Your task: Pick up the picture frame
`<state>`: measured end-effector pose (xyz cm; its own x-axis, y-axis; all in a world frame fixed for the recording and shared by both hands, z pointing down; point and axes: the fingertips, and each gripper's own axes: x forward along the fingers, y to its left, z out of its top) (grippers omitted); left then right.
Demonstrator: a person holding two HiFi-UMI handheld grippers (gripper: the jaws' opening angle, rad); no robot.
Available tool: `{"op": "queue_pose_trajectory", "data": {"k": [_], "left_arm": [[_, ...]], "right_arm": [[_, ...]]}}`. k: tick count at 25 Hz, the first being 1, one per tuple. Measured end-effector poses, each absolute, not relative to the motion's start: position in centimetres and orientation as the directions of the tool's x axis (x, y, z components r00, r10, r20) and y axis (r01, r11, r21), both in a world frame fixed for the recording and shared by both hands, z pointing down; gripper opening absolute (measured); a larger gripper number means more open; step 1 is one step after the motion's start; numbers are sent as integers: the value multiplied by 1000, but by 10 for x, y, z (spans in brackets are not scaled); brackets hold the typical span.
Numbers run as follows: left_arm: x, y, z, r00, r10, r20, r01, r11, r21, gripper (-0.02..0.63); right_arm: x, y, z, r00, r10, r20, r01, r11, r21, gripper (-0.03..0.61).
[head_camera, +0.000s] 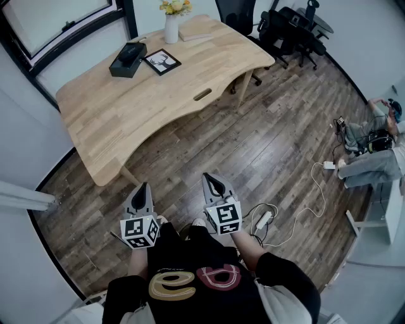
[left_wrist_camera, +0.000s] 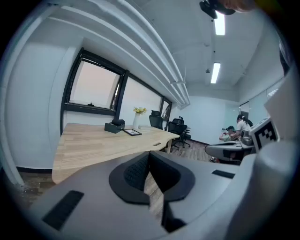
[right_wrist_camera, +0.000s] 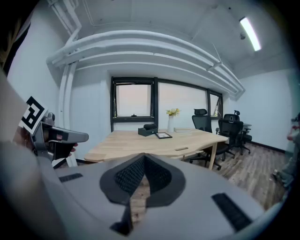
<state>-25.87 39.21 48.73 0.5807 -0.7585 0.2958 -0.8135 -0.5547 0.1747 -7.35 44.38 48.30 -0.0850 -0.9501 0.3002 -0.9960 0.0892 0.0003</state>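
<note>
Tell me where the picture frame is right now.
In the head view, the picture frame lies flat at the far end of the wooden table, just right of the black box and near the white vase.

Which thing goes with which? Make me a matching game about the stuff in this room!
Things:
1. picture frame
2. vase
3. left gripper
4. power strip

Matches:
A. on the floor
B. shut, with nothing in it
C. holds yellow flowers
D. lies flat on the table

Pairs: 1-D, 2-C, 3-B, 4-A
</note>
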Motion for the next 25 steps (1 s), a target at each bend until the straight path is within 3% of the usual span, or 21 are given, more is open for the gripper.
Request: {"op": "queue_pose_trajectory", "data": {"k": [7,15,25], "left_arm": [[-266,402,498,632,-706,321,-775,-592,224,17],[-268,382,501,725,-620,301,-687,-686,241,17],[-285,356,519,699,-637,325,-715,-639,286,17]], "right_arm": [[-82,461,504,-28,-928,372,-1000,30,-1,8],[-100,447,500,37,-946,321,-998,-54,-42,9],[-116,427,518,17,-936,351,-998,-39,-57,11]]}}
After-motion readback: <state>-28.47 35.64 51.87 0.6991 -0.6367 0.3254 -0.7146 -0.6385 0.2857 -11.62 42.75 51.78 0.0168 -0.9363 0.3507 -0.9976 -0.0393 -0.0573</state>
